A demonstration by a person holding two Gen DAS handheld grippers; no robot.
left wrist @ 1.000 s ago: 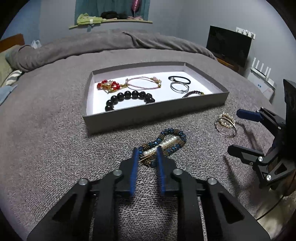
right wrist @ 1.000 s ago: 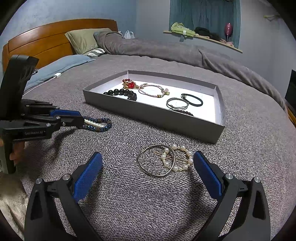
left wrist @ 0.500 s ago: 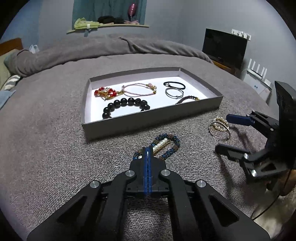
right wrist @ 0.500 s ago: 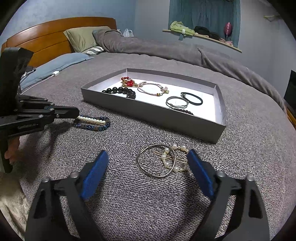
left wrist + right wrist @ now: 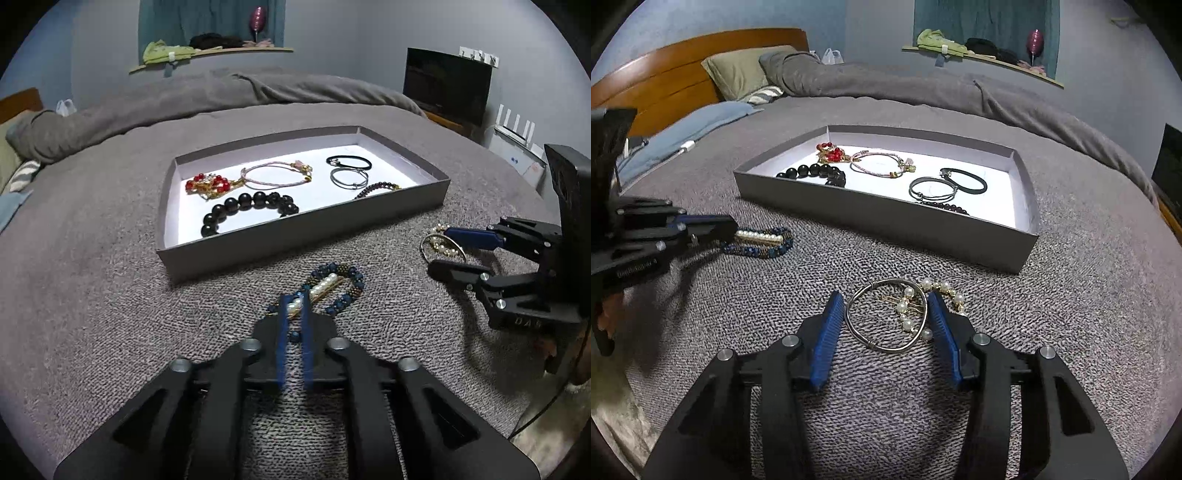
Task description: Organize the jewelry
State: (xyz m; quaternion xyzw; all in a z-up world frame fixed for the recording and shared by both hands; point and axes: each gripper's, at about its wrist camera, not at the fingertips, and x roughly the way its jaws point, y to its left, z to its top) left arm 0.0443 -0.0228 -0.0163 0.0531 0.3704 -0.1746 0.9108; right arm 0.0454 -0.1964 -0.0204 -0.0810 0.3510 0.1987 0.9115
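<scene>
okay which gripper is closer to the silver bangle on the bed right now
Right. The right gripper has its fingers on either side of the silver bangle, open. The left gripper is off to the side at the blue bead bracelet.

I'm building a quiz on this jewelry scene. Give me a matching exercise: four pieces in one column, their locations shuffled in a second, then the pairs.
Things:
1. black round-bead bracelet
2. silver wire bangle with pearl pins
3. blue-and-pearl beaded bracelet
4. black cord bracelet

Places:
A. between the right gripper's open fingers
B. in the grey tray, left part, near the front wall
C. in the tray's right part
D. on the bedspread, at the left gripper's tips

Pairs: 1-B, 2-A, 3-D, 4-C
</scene>
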